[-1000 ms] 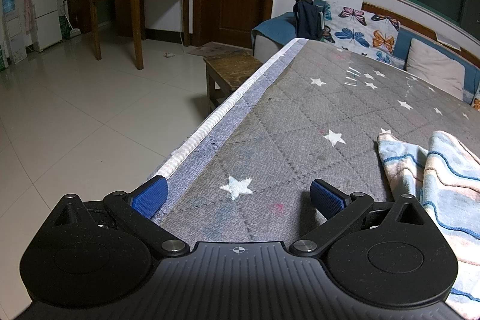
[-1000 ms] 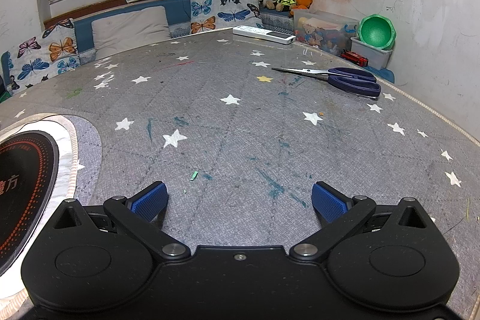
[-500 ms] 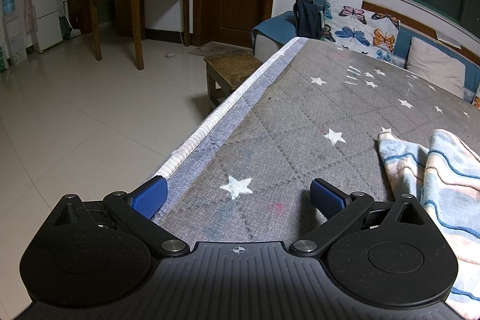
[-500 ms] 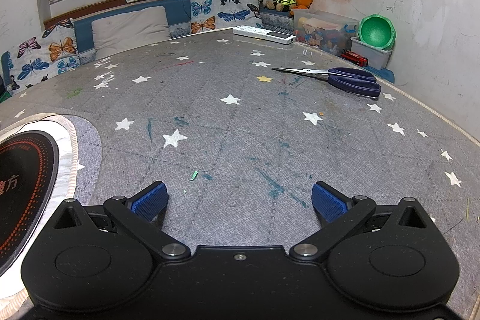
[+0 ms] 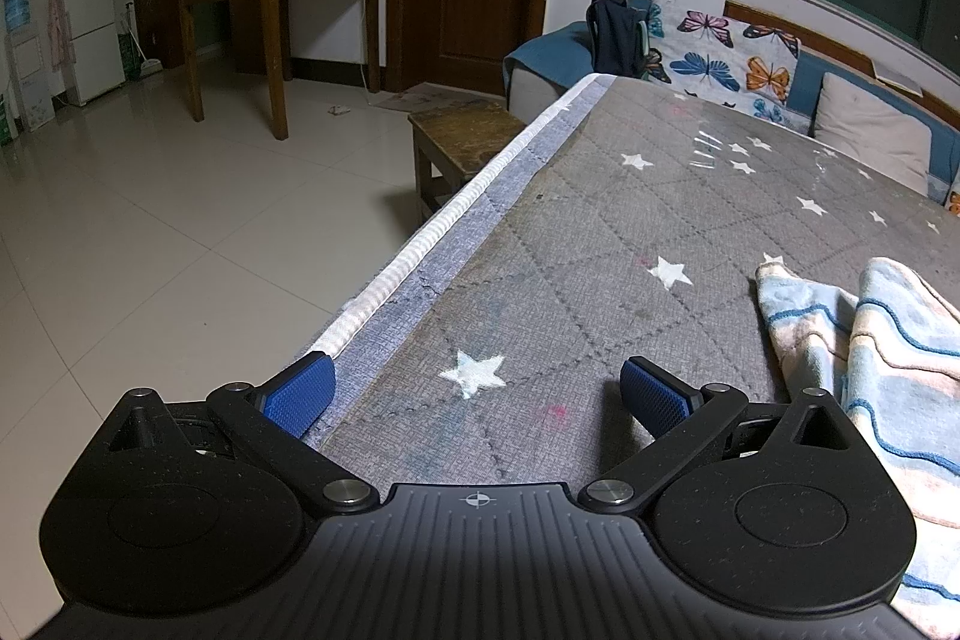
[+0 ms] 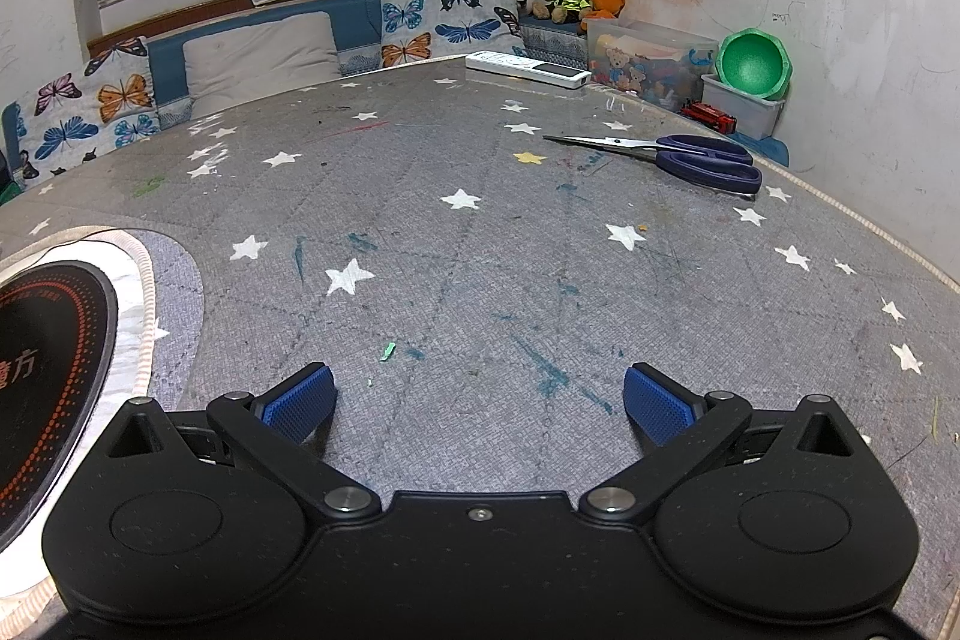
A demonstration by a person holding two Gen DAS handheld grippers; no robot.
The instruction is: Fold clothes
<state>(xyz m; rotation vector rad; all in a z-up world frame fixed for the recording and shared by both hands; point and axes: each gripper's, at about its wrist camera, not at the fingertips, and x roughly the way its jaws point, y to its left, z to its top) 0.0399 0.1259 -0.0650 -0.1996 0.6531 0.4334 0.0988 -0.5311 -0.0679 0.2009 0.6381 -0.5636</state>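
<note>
Both grippers spread wide and empty, the folding not yet begun.

I hold the left gripper (image 5: 474,391) low over the grey star-print table (image 5: 600,244), jaws apart, nothing between them; the striped garment (image 5: 888,358) lies bunched at the right edge of the left view, just beside the right-hand finger. It looks soft, light and limp, so I would pinch a hem or corner. Its visible folds run from lower right toward the frame's centre. My right gripper (image 6: 477,400) gapes too, facing scissors (image 6: 690,157) at upper right.
</note>
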